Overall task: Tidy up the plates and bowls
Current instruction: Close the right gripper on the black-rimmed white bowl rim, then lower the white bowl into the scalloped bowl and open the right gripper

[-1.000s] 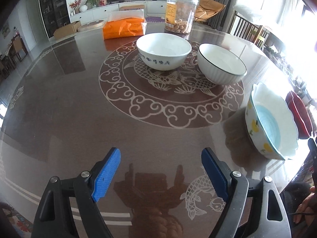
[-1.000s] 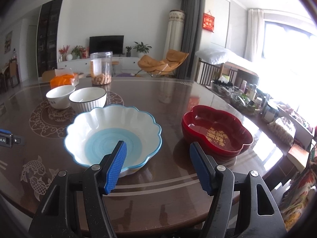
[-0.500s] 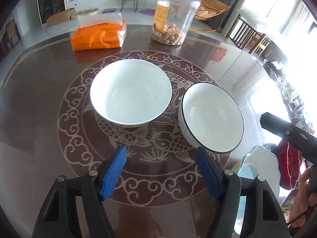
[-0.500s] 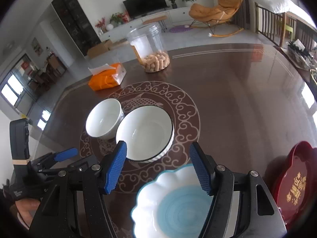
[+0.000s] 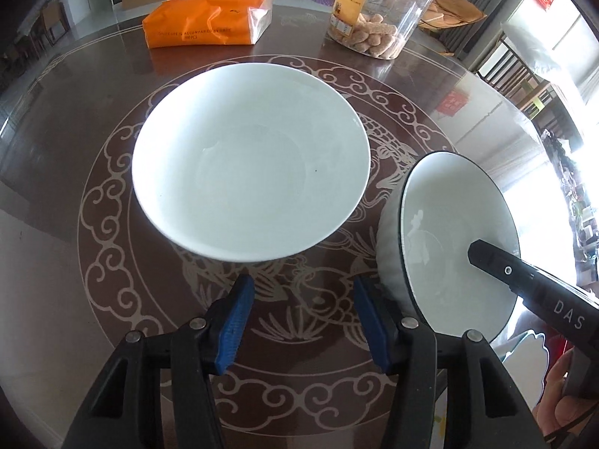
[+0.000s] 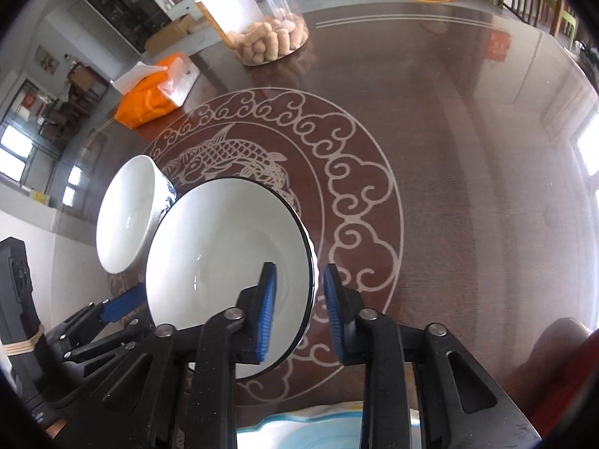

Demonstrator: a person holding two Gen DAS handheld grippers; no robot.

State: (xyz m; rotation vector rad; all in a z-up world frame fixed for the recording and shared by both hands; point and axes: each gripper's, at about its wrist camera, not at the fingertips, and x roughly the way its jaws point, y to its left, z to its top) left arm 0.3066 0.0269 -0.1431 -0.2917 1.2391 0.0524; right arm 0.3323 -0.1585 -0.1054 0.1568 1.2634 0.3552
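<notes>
A plain white bowl (image 5: 251,157) sits on the dark patterned table, just ahead of my open left gripper (image 5: 303,318). A black-rimmed white bowl (image 5: 456,247) stands to its right. In the right wrist view my right gripper (image 6: 299,307) straddles the near rim of this black-rimmed bowl (image 6: 224,258), one finger inside and one outside, still with a gap to the rim. The plain white bowl (image 6: 125,213) lies left of it there. The right gripper's body also reaches over the bowl in the left wrist view.
An orange tissue pack (image 5: 209,22) and a clear snack jar (image 5: 378,7) stand at the far side of the table. A scalloped blue-and-white bowl (image 6: 322,430) lies just under the right gripper. A red dish (image 6: 561,370) is at the right edge.
Both grippers moved forward and down to the two white bowls. The right gripper narrowed its fingers around the rim of the black-rimmed bowl. The left gripper stays open.
</notes>
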